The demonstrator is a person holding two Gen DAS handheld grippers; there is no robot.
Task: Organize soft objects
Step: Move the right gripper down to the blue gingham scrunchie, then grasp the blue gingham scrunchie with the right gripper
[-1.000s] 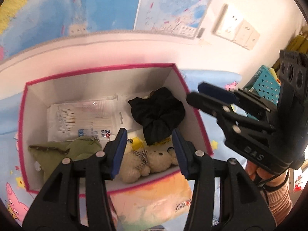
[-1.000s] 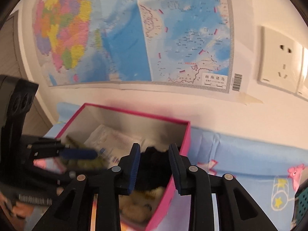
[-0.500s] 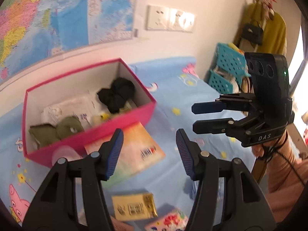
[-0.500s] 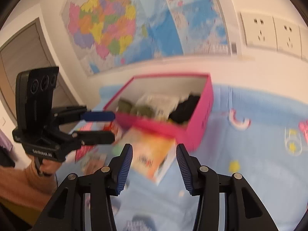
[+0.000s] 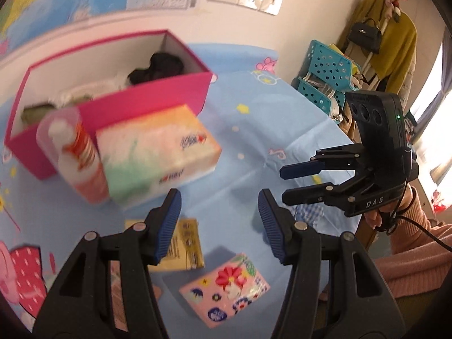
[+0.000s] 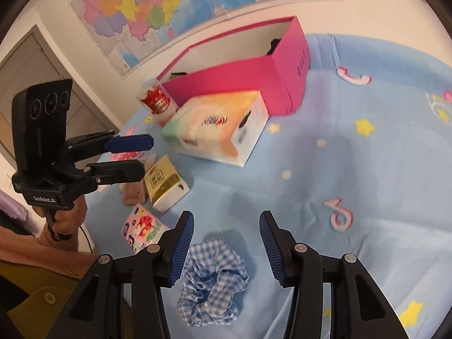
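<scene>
A blue-and-white checked scrunchie lies on the blue tablecloth, under my right gripper and closer to its left finger. That gripper is open and its pads do not touch the scrunchie. My left gripper is open and empty above the cloth, over small packs. Further back stands the pink box, which holds a black scrunchie and a green soft toy. Each view shows the other gripper, the right one and the left one, both with jaws apart.
A pastel tissue box and a red-and-white tube stand against the pink box's front. A yellow tissue pack and a floral pack lie near the front. Teal baskets stand beyond the table's right edge.
Both grippers have drawn back from over the pink box toward the table's near side and sunk lower. Their jaws stand wider. The checked scrunchie has come into the right wrist view.
</scene>
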